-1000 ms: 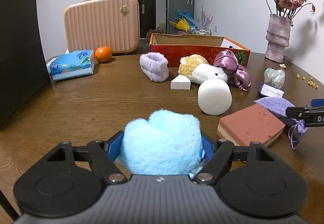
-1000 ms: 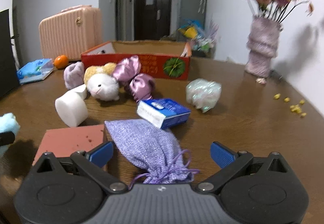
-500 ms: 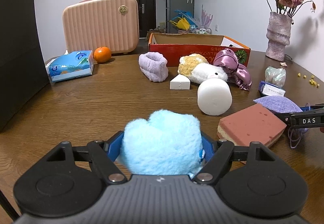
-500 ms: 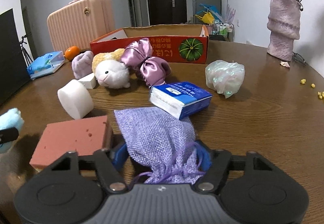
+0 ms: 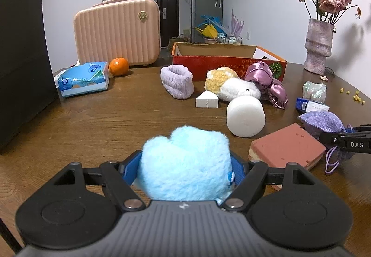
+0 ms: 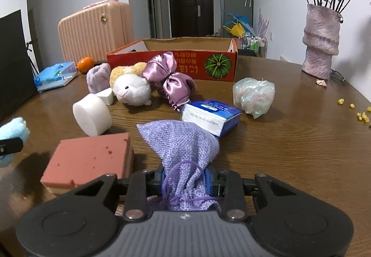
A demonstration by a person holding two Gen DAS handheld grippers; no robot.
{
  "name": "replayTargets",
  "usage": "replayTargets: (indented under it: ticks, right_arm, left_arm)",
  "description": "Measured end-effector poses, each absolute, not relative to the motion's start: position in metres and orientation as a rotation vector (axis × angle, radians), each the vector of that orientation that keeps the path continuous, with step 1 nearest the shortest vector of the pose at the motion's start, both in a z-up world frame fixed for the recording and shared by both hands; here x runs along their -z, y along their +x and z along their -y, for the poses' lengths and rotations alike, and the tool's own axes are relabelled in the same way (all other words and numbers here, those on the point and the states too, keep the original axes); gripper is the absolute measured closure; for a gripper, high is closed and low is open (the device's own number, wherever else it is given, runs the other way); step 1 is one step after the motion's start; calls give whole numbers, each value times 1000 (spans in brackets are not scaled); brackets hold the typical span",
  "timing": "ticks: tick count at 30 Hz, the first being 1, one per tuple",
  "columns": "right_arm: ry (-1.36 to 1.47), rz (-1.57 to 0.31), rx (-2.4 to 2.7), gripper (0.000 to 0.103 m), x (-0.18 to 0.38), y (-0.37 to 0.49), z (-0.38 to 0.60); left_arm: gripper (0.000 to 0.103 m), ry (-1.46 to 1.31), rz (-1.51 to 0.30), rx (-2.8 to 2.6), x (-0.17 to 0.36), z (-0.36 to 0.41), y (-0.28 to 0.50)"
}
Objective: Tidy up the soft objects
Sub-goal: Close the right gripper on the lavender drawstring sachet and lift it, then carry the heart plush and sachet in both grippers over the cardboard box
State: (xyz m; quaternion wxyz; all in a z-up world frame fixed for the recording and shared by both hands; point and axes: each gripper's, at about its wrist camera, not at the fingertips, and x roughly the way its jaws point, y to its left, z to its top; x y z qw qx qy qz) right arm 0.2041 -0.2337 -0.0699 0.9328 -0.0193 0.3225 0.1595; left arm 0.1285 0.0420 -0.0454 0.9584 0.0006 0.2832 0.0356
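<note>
My left gripper (image 5: pixel 184 170) is shut on a fluffy light-blue plush (image 5: pixel 185 161), which fills the space between its blue pads. My right gripper (image 6: pixel 185 179) is shut on the neck of a purple woven drawstring pouch (image 6: pixel 180 143); the pouch body bulges forward over the table. Beside it lies a pink sponge block (image 6: pixel 90 159). Further back lie a white foam cylinder (image 6: pixel 92 115), a white plush animal (image 6: pixel 131 88), a purple satin bow (image 6: pixel 172 78), a lilac fuzzy band (image 5: pixel 177 81) and an iridescent bag (image 6: pixel 254 96). The red cardboard box (image 6: pixel 185 63) stands open behind them.
A blue tissue pack (image 6: pixel 209 116) lies just beyond the pouch. A white wedge (image 5: pixel 206 100), a tissue box (image 5: pixel 82 79), an orange (image 5: pixel 118 66) and a pink suitcase (image 5: pixel 117 33) stand at the back left. A vase of flowers (image 6: pixel 321 43) stands far right. A black bag (image 5: pixel 20 66) borders the left.
My right gripper's jaws closed from wide open onto the purple pouch, pinching its neck. The left gripper kept still with the blue plush.
</note>
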Motion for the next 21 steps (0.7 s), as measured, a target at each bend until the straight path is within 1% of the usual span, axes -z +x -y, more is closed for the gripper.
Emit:
replayTargets:
  ticks: [12,21]
  right_arm:
    - [-20,-533,-341,77,36,177,241]
    - [-27,-469,-347,77,14,176,239]
  left_arm:
    - [26,5,-529,-71,31,-42,122]
    - [26,15,-487,-65,13,-39,125]
